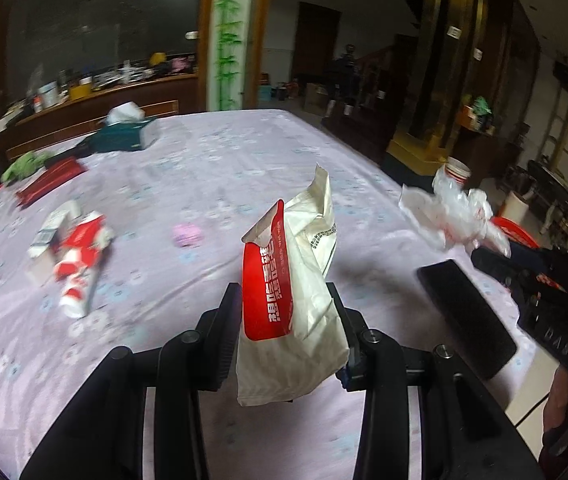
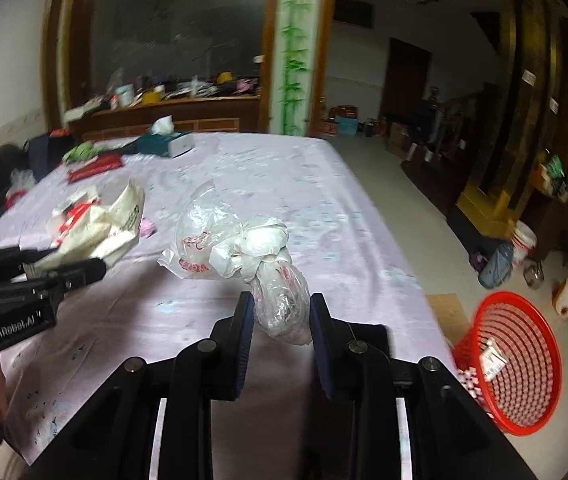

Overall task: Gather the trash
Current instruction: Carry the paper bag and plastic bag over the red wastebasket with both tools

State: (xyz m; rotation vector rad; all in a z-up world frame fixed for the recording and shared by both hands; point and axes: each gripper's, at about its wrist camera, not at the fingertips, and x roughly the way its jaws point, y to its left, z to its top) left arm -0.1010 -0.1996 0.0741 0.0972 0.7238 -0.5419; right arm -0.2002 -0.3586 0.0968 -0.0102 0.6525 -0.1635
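Left gripper pinching a creased white-and-red paper pouch, upright above the lilac floral tablecloth; right gripper clamping a knotted, crinkled clear plastic bag, held above the cloth; red mesh basket on floor beside table.

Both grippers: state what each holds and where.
Left gripper pinches the red-and-white snack bag near its bottom; right gripper grips the knotted plastic bag by its lower end.

Teal tissue box at table's far end; green cloth beside red packet.
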